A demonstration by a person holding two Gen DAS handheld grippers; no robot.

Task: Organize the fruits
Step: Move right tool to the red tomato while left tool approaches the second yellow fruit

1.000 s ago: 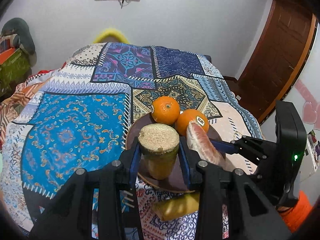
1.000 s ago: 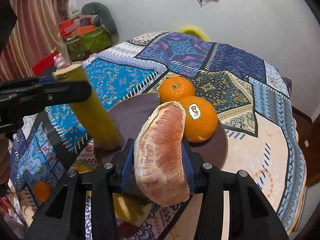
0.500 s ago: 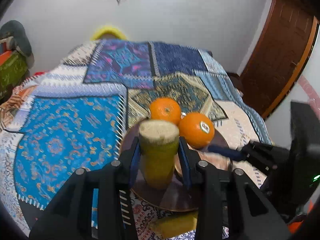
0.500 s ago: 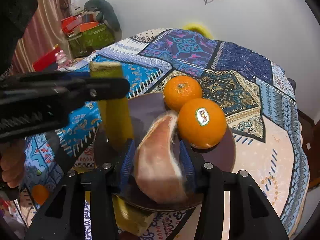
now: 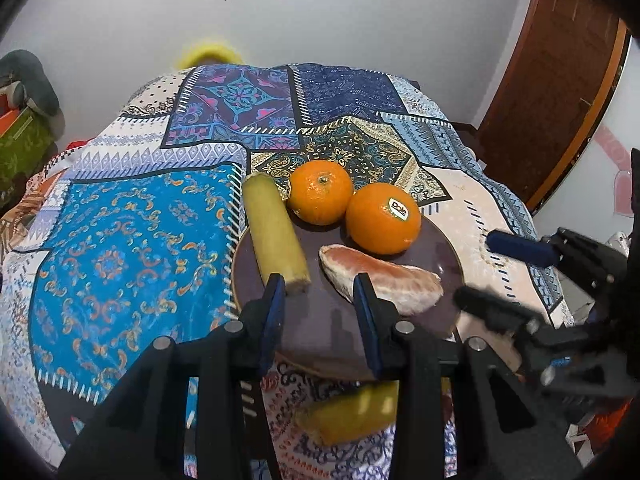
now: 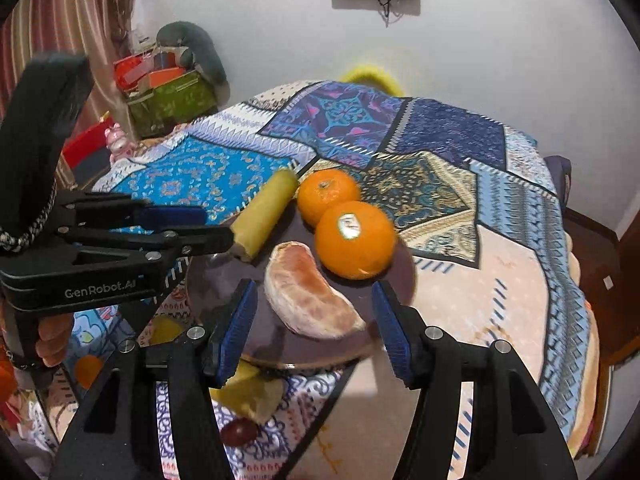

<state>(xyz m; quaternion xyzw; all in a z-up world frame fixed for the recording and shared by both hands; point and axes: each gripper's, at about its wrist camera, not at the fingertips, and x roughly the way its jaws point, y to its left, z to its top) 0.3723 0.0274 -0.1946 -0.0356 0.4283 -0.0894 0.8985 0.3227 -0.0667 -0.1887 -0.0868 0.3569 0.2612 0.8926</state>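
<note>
**Fruit laid out on the brown plate**

The left gripper (image 5: 320, 300) hangs with jaws apart, empty, over the plate's (image 5: 320, 340) near edge; the yellow-green stalk (image 5: 276, 232) lies along its left edge; two oranges (image 5: 320, 192) (one stickered) sit at the far edge; the pomelo segment (image 6: 312, 300) rests mid-plate, free between the right gripper's (image 6: 312, 328) jaws, which have just been opening.

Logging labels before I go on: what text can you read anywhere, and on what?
"Dole": sticker on the nearer orange.
"GenRobot.AI": side of the left tongs, in the right wrist view.
The orange's sticker is too blurred to read in the right wrist view.
</note>
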